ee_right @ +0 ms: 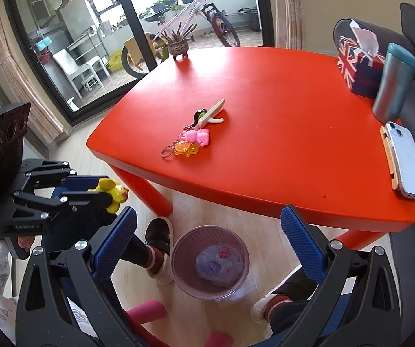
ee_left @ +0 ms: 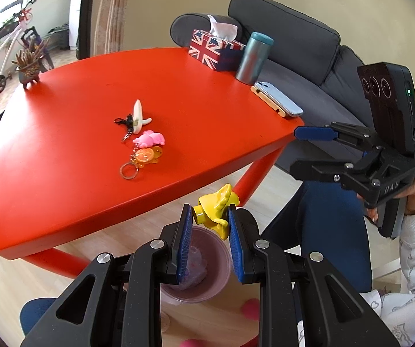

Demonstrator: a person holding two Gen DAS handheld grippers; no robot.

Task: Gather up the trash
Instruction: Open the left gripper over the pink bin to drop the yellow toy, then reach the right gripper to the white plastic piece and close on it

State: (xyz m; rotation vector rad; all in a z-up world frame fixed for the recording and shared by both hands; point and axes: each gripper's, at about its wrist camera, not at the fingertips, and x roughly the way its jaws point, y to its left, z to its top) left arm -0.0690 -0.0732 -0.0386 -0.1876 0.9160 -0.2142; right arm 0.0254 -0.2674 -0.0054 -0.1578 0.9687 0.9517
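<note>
Red rounded table (ee_left: 62,133) w/ keychains, wood floor below. L gripper (ee_left: 210,217) clamped narrow on yellow plastic toy figure (ee_left: 216,208), off the table edge; toy's long axis runs crosswise betw. pads, stubby round end poking past left pad. Under it: translucent pink waste bin (ee_right: 178,260) holding crumpled clear wrap (ee_right: 219,264). R gripper (ee_right: 210,228) spread wide, nothing betw. pads, bin ahead below.

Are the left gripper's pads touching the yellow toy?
Touching. The left wrist view shows the left gripper with both blue pads pressed against the yellow toy, which hangs above the pink bin.
</note>
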